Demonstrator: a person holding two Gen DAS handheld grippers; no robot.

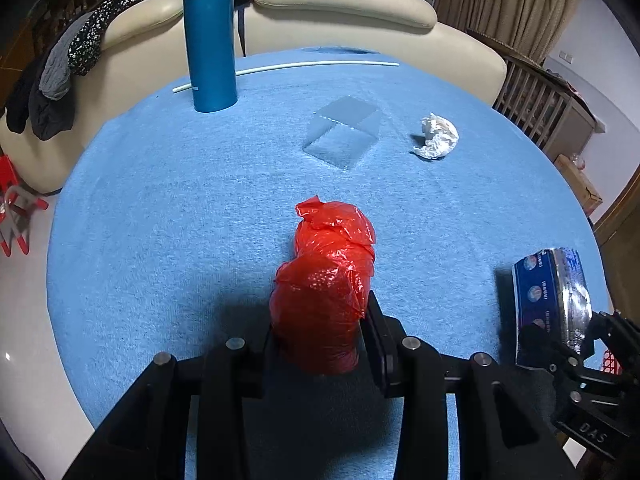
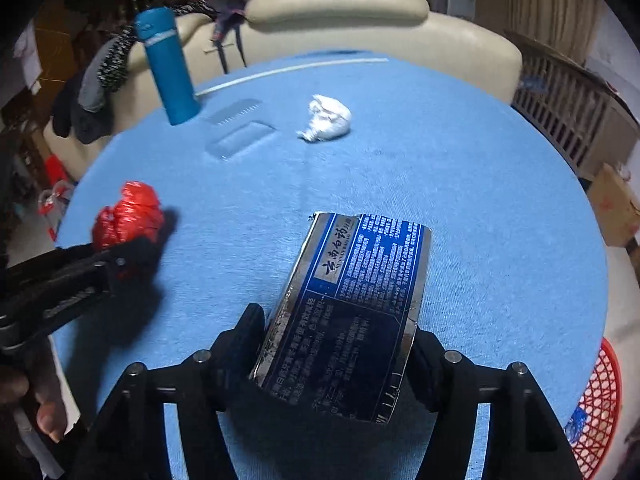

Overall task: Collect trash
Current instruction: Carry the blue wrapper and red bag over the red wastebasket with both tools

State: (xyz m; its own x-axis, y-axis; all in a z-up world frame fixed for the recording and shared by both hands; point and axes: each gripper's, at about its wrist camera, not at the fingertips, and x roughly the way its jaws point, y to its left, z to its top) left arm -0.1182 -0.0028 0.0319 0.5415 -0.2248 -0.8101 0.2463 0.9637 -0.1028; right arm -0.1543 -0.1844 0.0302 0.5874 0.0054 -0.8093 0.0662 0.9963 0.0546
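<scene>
My left gripper [image 1: 320,332] is shut on a crumpled red plastic bag [image 1: 326,280], held just above the round blue table [image 1: 160,208]. My right gripper [image 2: 336,344] is shut on a flattened blue and silver carton [image 2: 348,304] with printed text. The carton also shows at the right edge of the left wrist view [image 1: 552,300]. The red bag and left gripper show at the left of the right wrist view [image 2: 128,216]. A crumpled white tissue [image 1: 438,136] lies on the far right part of the table; it shows in the right wrist view [image 2: 328,122] too.
A tall blue flask [image 1: 210,36] stands at the table's far left. A clear plastic tray [image 1: 344,132] lies mid-table, a white straw [image 1: 288,68] along the far edge. A red mesh basket [image 2: 596,412] sits below the table at right. A cream sofa [image 1: 344,0] stands behind.
</scene>
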